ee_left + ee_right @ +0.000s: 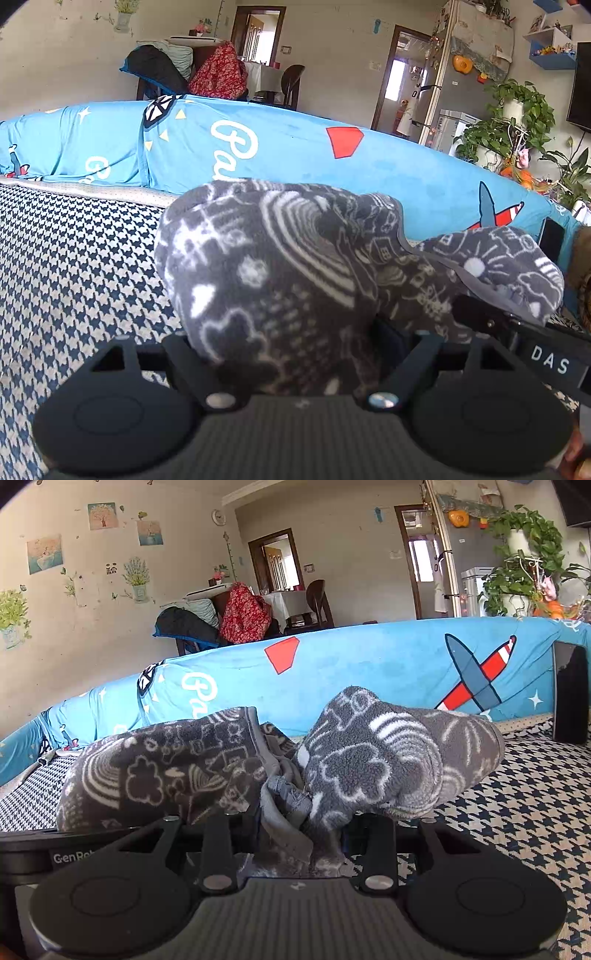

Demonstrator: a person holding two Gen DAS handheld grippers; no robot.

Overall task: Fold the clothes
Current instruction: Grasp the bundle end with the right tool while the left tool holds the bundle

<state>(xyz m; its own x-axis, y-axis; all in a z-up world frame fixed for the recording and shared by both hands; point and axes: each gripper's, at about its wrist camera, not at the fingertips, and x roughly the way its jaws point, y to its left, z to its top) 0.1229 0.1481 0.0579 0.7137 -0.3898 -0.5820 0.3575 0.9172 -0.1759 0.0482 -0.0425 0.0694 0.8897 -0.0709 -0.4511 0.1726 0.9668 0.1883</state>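
A grey fleece garment (280, 251) with white doodle print is bunched up and held above the houndstooth seat (74, 266). My left gripper (295, 328) is shut on a thick wad of it; the cloth drapes over both fingers and hides the tips. In the right wrist view the same garment (373, 764) hangs in two lumps, with a plain grey hem (284, 801) between them. My right gripper (291, 819) is shut on that hem part, fingertips hidden. The two grippers are side by side, the right one's body (546, 362) showing at the left view's right edge.
A blue cartoon-print cover (295, 147) lies over the sofa back behind the garment. A dark phone (570, 694) leans against it at the right. Beyond the sofa are a chair piled with clothes (221, 620), potted plants (517, 572) and doorways.
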